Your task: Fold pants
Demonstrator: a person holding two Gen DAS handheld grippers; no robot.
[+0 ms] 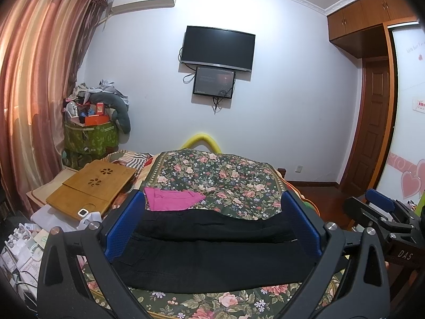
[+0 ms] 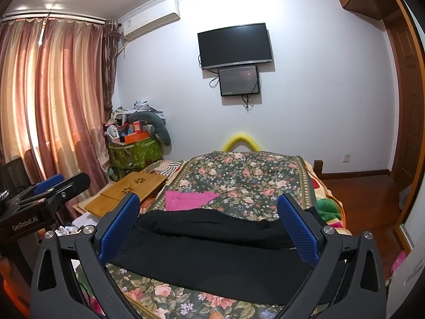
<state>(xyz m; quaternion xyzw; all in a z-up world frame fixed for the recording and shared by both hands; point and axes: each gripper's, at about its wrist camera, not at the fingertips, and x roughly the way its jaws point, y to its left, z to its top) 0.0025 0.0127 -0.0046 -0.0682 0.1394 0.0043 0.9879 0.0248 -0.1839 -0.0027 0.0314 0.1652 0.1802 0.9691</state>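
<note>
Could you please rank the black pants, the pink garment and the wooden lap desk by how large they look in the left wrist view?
1. black pants, largest, though nearest the camera.
2. wooden lap desk.
3. pink garment, smallest; the pants partly cover it.

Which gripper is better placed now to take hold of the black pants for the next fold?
Neither clearly: the left gripper and right gripper both hover open over the black pants, lying across the floral bedspread. Judging loosely, each suits the end on its own side.

Floral bedspread (image 1: 233, 183) bare beyond black pants (image 1: 212, 252), pink garment (image 1: 170, 199) far-left, wooden tray (image 1: 90, 186) bedside
</note>
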